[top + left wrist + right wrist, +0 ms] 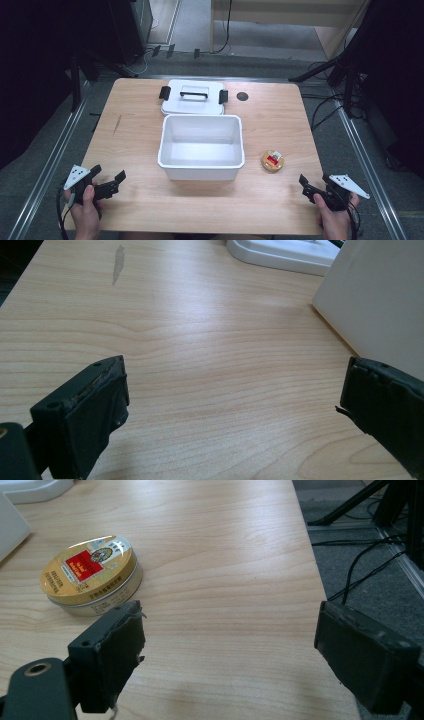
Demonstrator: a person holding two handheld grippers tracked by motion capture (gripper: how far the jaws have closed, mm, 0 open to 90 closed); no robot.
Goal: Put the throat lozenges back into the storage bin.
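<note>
White bin [201, 145] mid-table — lid [192, 97] behind, tin [272, 160] right.

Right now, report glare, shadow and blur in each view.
High view: the surroundings are dark, the table evenly lit, the white bin bright yet readable. Left gripper view: a pale sheen on the wood, with the near jaws soft. Right gripper view: glare on the tin at its far rim; label text too small to read.

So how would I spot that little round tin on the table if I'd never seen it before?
Start at the white open box in the middle of the wooden table. Just off its right side, nearer the person, lies the tin on the wood. It is the one small, flat, gold disc with a red label; everything else there is white or black.
</note>
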